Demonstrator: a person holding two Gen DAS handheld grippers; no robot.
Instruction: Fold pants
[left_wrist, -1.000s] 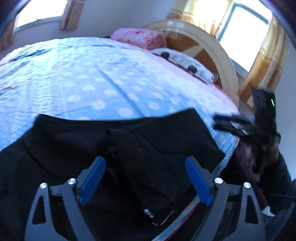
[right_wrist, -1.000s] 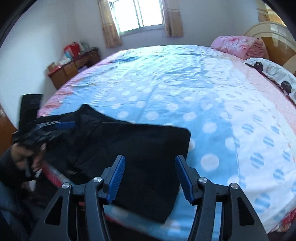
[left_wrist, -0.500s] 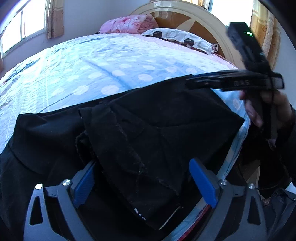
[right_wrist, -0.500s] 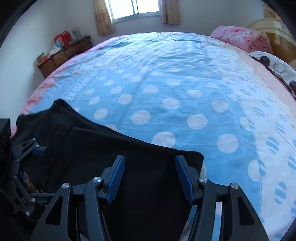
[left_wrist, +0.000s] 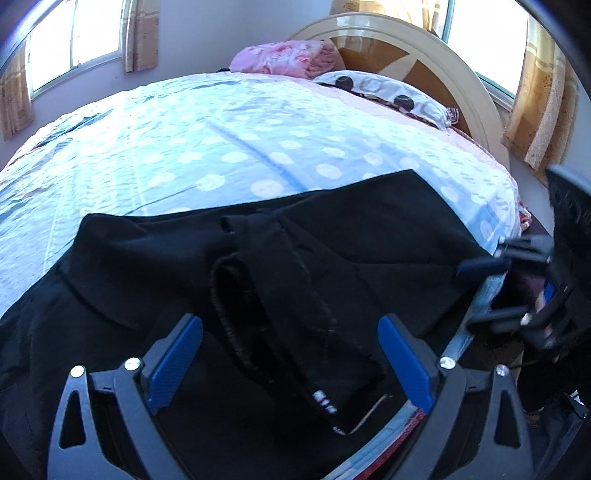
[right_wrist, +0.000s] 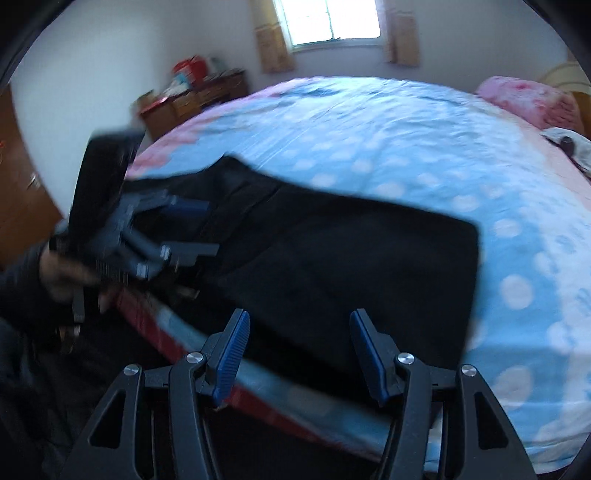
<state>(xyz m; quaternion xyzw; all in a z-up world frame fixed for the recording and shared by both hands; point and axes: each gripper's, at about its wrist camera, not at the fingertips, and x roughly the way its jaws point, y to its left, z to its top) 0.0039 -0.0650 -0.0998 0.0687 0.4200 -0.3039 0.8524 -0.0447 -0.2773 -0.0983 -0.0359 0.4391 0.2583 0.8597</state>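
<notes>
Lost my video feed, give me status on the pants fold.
Left gripper open above the pants. Right gripper open, holding nothing. Pants on bedsheet, near edge. Nothing in the way.

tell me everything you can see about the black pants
The pants are black, soft matte fabric, lying flat near the bed's edge on the dotted blue sheet. A narrower folded layer with stitched seams and a small white tag lies on top. Both grippers, left and right, hang open, gripping nothing.

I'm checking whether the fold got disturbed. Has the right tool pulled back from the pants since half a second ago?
Yes. The right tool has backed off the black pants toward the bed's near edge, now visible between its open fingers.
</notes>
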